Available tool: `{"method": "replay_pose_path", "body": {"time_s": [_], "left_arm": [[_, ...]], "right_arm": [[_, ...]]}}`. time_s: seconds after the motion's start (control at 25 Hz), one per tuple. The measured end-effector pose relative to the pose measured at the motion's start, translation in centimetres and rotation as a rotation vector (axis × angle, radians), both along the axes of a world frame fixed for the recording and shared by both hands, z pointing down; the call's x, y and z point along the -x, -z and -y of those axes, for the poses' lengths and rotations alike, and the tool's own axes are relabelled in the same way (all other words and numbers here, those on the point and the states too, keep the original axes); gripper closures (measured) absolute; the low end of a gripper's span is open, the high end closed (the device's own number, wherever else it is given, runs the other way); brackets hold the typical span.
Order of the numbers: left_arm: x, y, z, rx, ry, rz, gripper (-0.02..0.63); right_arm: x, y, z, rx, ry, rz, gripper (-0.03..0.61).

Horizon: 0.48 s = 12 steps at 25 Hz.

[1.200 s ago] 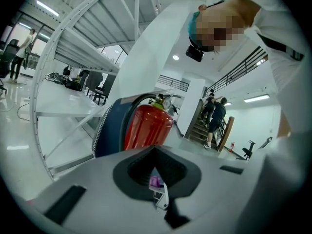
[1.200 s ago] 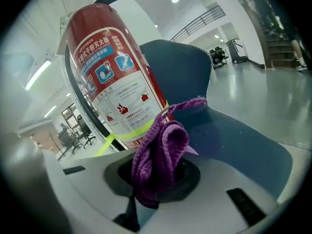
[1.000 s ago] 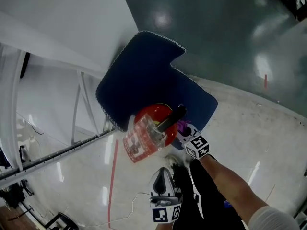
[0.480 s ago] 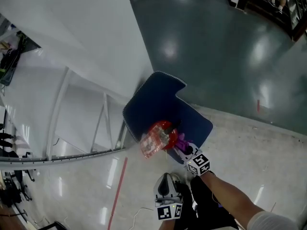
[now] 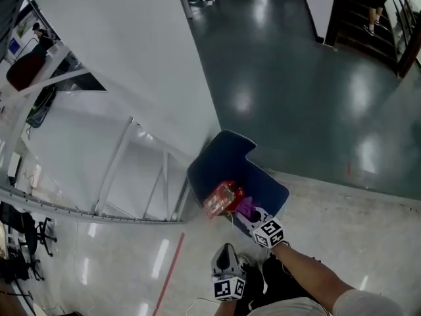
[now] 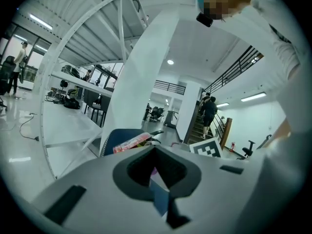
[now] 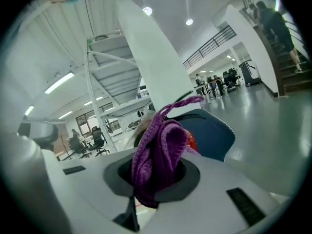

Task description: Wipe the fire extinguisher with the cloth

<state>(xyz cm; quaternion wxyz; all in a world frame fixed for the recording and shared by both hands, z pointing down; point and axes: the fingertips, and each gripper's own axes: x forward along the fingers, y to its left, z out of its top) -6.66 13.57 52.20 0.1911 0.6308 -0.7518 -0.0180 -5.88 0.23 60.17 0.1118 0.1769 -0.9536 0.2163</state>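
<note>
Clamping cloth (image 7: 161, 155), right hand-held gripper (image 5: 253, 219), fire extinguisher (image 5: 222, 199) just beyond (red)

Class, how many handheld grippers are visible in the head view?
2. The left gripper is near the bottom edge; the right gripper is just above it, shut on the purple cloth beside the red fire extinguisher. None seems hidden.

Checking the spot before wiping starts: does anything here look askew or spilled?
No spill or damage shows. Only the blue mat lies askew across the seam between pale floor and dark floor, under the fire extinguisher.
</note>
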Motion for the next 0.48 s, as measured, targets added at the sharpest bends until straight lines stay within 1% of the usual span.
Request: {"method": "replay_pose_path", "body": {"time_s": [0.12, 0.24, 0.36, 0.48], "left_arm": [[-0.3, 1.3, 0.6, -0.018, -0.010, 0.010, 0.609], [-0.5, 2.3, 1.0, -0.019, -0.011, 0.008, 0.609], [-0.5, 2.6, 1.6, -0.018, -0.010, 0.007, 0.609], [0.1, 2.6, 2.7, -0.031, -0.015, 0.011, 0.609]], "right_arm": [[-0.2, 3.0, 0.0, -0.029, 0.014, 0.042, 0.522], [-1.5, 5.9, -0.6, -0.058, 0.023, 0.072, 0.522], [-3.2, 7.2, -0.7, -0.088, 0.011, 0.065, 0.522], [-4.6, 7.0, -0.4, -0.104, -0.023, 0.035, 0.522]]}}
